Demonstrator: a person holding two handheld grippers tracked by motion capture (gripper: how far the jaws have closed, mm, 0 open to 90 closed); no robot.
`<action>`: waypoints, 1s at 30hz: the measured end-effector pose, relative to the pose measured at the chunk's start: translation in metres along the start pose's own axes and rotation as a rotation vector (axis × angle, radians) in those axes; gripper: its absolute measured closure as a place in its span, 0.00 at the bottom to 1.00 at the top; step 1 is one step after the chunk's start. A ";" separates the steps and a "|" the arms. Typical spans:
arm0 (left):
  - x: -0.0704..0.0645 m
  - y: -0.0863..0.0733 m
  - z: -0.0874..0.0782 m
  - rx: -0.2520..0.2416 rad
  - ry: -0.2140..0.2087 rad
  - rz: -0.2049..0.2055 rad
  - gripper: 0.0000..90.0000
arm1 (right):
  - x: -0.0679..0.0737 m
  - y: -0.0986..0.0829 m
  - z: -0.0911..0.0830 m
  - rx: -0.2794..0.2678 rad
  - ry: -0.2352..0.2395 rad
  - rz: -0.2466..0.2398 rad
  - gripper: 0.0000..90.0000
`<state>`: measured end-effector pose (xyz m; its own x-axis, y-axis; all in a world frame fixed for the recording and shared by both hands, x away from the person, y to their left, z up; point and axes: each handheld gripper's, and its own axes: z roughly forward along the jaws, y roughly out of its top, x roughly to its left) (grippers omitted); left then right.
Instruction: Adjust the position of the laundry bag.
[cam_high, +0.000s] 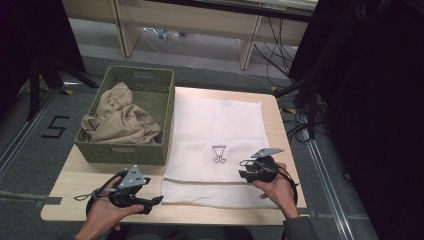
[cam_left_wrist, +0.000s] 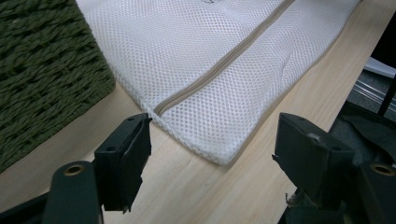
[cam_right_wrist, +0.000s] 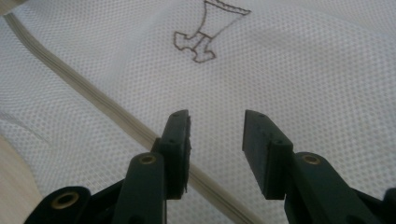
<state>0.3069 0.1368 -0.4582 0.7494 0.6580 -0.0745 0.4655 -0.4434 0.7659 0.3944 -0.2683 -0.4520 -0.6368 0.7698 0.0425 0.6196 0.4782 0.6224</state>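
I see a brown emblem (cam_right_wrist: 205, 35), maybe a logo, upper centre on the mesh bag (cam_high: 215, 135); both my left gripper (cam_left_wrist: 212, 154) and right gripper (cam_right_wrist: 217, 140) gape empty over it.

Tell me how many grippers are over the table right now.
2. The left gripper is at the table's near edge, beside the mesh bag's near-left corner, jaws open. The right gripper hovers over the bag's near right part, jaws open.
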 end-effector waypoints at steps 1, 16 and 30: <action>-0.001 0.001 0.001 0.004 -0.003 0.001 0.30 | -0.004 -0.002 -0.002 -0.002 -0.007 -0.005 0.68; -0.007 0.016 0.019 0.020 -0.039 0.035 0.31 | -0.034 -0.039 -0.028 0.041 -0.073 0.143 0.65; -0.015 0.024 0.034 0.039 -0.071 0.056 0.31 | -0.046 -0.062 -0.039 0.068 -0.112 0.223 0.60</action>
<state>0.3229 0.0957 -0.4608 0.8054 0.5875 -0.0785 0.4392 -0.5025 0.7447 0.3677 -0.3493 -0.4621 -0.4284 0.8997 0.0837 0.7712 0.3158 0.5528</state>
